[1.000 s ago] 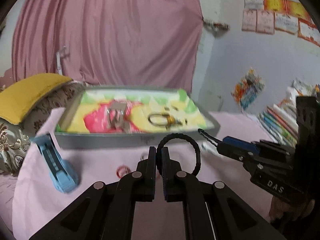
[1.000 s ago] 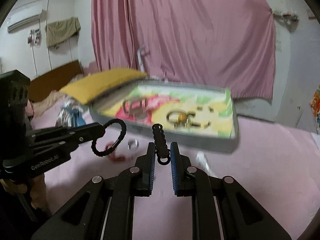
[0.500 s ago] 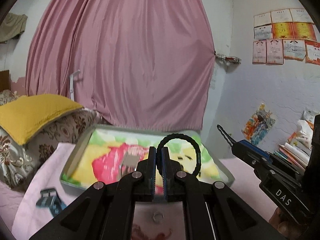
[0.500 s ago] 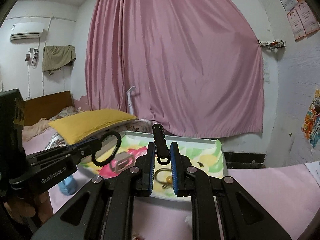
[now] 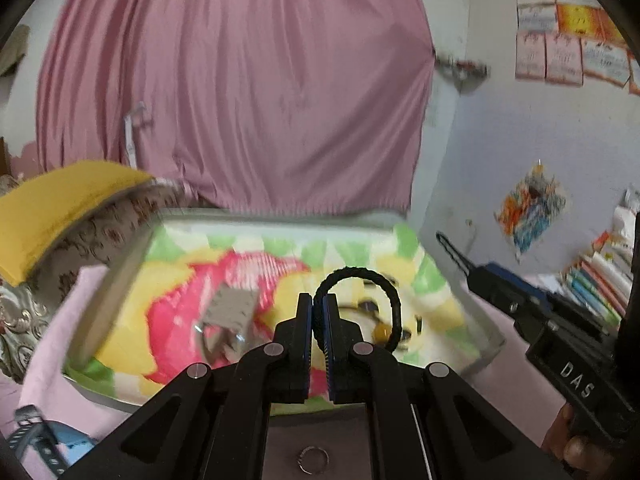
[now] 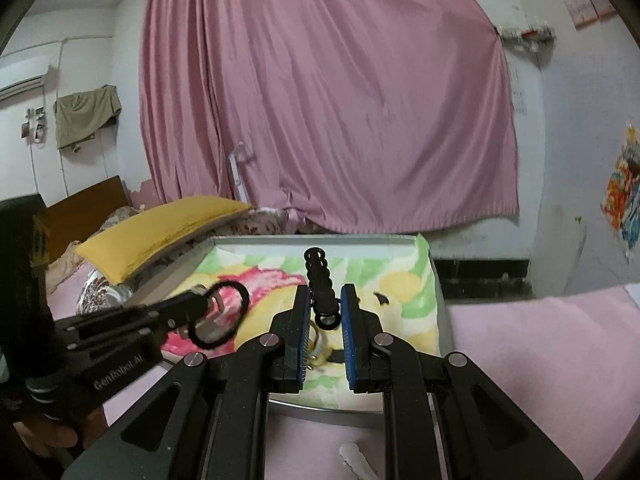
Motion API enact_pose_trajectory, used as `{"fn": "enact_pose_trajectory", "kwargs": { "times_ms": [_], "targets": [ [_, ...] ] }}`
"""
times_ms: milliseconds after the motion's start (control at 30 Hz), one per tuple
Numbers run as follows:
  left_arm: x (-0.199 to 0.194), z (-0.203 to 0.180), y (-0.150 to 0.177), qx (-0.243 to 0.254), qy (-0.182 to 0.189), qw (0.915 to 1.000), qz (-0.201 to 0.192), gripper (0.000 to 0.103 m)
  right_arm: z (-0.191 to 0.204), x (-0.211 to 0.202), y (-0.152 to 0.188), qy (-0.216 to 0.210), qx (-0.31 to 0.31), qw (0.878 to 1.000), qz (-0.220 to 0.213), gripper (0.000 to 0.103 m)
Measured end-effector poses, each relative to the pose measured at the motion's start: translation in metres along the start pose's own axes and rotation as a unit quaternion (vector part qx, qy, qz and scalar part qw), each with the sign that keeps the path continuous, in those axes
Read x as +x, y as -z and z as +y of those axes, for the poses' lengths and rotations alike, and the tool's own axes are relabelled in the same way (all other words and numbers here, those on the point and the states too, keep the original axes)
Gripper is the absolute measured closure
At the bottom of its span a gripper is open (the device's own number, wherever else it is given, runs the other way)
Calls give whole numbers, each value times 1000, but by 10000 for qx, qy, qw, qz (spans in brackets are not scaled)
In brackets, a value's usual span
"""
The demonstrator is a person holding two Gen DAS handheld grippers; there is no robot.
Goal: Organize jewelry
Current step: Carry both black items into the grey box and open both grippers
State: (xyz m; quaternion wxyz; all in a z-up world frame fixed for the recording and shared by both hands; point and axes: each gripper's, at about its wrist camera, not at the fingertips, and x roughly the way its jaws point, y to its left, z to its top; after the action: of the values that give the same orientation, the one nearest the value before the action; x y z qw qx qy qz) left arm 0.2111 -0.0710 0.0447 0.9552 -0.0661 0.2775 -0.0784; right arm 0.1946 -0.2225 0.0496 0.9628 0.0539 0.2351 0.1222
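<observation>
My left gripper is shut on a black braided bracelet and holds it over the grey tray with a colourful lining. It also shows in the right wrist view with the bracelet. My right gripper is shut on a black beaded hair clip standing upright between its jaws, above the tray's near right part. In the tray lie a grey clip and a dark ring with an amber bead.
A small silver ring lies on the pink cloth below my left gripper. A blue watch lies at the lower left. A yellow pillow sits left of the tray. A white clip lies on the cloth.
Both grippers have tilted down and moved closer over the tray, still holding the bracelet and the hair clip. The tray fills more of both views.
</observation>
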Motion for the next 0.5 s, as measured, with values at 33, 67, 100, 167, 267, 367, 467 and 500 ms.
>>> {"fn": "enact_pose_trajectory", "kwargs": {
  "times_ms": [33, 67, 100, 167, 267, 367, 467, 500],
  "targets": [
    [4, 0, 1, -13, -3, 9999, 121, 98, -3, 4, 1, -25, 52, 9999, 92, 90],
    [9, 0, 2, -31, -2, 9997, 240, 98, -7, 8, 2, -43, 98, 9997, 202, 90],
    [12, 0, 2, -39, -8, 9994, 344, 98, -10, 11, 4, -51, 119, 9995, 292, 90],
    [20, -1, 4, -29, -34, 9986, 529, 98, -16, 22, 8, -93, 207, 9981, 571, 90],
    [29, -1, 6, -12, -7, 9969, 792, 98, -26, 37, 15, -205, 458, 9942, 947, 90],
    [36, -3, 9, 9, 5, 9951, 992, 98, -33, 47, 23, -275, 636, 9907, 1169, 90],
    [41, -2, 11, 24, -1, 9937, 1118, 98, -33, 52, 27, -268, 647, 9892, 1291, 90],
    [42, -2, 11, 21, -4, 9935, 1142, 98, -32, 53, 28, -254, 629, 9890, 1314, 90]
  ]
}}
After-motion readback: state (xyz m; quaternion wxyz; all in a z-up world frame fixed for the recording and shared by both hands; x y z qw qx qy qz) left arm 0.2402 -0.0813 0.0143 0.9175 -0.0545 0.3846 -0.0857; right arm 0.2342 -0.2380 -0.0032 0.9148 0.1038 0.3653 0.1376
